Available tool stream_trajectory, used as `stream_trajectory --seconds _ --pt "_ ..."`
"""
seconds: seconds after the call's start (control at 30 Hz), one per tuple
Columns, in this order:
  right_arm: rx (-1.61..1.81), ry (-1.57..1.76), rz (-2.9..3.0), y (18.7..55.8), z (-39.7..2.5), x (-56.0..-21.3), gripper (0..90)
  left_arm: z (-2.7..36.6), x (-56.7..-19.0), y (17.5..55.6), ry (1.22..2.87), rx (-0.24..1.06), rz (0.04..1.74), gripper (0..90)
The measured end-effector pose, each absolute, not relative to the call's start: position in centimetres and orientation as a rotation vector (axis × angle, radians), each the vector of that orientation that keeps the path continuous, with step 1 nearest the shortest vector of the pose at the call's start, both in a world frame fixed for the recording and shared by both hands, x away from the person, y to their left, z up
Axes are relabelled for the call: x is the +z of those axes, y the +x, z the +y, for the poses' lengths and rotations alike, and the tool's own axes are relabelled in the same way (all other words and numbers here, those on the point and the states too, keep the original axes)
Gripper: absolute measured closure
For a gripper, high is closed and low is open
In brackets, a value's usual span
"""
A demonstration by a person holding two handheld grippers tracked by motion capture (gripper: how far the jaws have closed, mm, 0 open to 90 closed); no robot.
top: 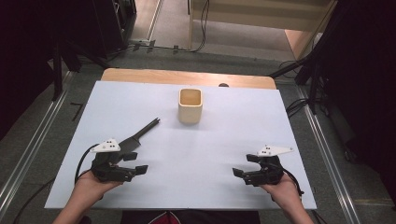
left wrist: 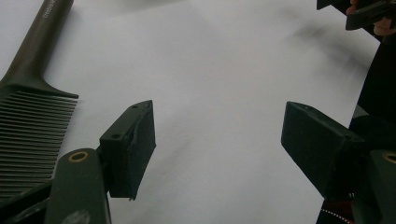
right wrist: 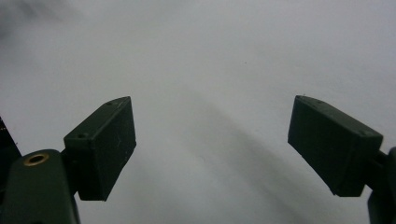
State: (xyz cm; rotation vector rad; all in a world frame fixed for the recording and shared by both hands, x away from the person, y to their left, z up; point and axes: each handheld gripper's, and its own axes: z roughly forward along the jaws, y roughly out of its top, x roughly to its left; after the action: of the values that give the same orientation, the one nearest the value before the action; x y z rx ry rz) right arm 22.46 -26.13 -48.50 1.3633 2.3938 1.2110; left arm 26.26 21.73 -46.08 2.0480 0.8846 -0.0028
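Lying on the white tabletop (top: 210,149), a dark comb (top: 140,133) is seen just beside the left gripper (top: 135,163); both it and the right gripper (top: 243,164) are held with fingers released, grasping nothing.

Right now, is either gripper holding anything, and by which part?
Nothing is held. The left gripper and right gripper both stand open over the white sheet; the comb lies beside the left one.

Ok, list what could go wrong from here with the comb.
1. The comb lies flat on the sheet, so the open left hand-held gripper might slide it rather than lift it.
2. The cup is narrow; the comb could tip it.
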Motion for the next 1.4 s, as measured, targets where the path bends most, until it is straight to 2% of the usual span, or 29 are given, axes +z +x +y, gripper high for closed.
stream_trajectory --seconds 1.4 --pt "1.222 1.398 2.334 22.52 -25.86 -48.59 13.6 21.71 -46.17 26.49 2.028 -0.021 0.871 27.1"
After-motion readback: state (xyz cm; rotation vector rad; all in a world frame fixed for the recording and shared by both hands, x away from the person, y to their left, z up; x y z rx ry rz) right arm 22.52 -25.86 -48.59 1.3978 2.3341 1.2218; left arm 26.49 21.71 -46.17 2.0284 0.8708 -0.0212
